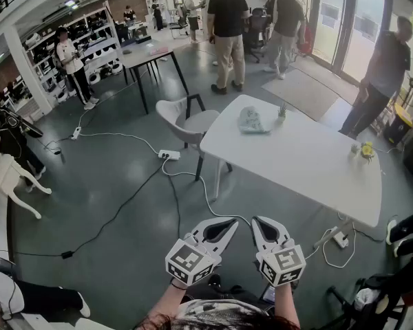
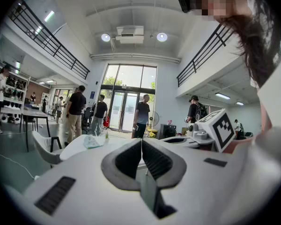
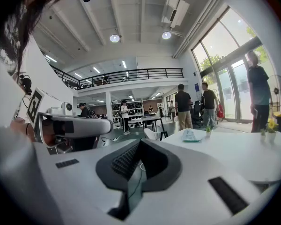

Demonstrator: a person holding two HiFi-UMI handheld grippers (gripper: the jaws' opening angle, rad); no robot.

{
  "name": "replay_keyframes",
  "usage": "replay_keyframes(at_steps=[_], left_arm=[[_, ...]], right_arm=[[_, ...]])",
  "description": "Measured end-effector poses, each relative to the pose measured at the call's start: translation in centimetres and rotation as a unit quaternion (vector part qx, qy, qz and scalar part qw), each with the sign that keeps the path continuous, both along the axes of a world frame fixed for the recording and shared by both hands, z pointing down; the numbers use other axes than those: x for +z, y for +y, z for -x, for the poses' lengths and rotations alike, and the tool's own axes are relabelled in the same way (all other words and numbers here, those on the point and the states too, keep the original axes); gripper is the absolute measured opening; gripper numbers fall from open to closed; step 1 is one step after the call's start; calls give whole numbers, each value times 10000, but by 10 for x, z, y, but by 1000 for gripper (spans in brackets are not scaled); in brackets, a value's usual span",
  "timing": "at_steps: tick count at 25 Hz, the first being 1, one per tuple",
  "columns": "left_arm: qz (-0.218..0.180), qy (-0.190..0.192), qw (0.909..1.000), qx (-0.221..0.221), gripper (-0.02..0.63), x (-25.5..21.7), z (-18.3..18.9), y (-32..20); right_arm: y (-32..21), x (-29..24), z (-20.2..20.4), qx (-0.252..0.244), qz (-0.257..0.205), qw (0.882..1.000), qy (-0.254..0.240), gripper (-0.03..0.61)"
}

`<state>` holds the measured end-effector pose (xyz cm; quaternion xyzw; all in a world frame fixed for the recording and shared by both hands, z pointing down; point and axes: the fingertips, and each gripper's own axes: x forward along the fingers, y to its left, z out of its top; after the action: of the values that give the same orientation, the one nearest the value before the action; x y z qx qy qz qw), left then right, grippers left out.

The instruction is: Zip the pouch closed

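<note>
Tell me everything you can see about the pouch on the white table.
The pouch is pale mint green and looks like soft fabric. It lies slumped and crumpled near the far end of the white table, just beside a small potted plant. Only the table seems to touch it. Its zip is too small to make out.

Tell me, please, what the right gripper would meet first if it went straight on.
Probably the table; depth is unclear, so the right gripper might pass just left, towards the chair.

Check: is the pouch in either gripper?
No: the pouch lies on the table, apart from the left gripper and right gripper.
</note>
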<state>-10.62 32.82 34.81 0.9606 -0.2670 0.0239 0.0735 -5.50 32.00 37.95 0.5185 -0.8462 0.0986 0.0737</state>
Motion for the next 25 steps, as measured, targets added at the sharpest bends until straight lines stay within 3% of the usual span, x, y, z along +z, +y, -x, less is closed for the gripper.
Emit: replay_keyframes(at_steps=[15, 25], left_arm=[[98, -8, 9999, 115, 14, 20, 29, -42], [272, 28, 9994, 212, 14, 35, -1, -88]], right_arm=[[-36, 19, 25, 168, 80, 9998, 24, -2], [-73, 38, -2, 185, 306, 9994, 32, -2]])
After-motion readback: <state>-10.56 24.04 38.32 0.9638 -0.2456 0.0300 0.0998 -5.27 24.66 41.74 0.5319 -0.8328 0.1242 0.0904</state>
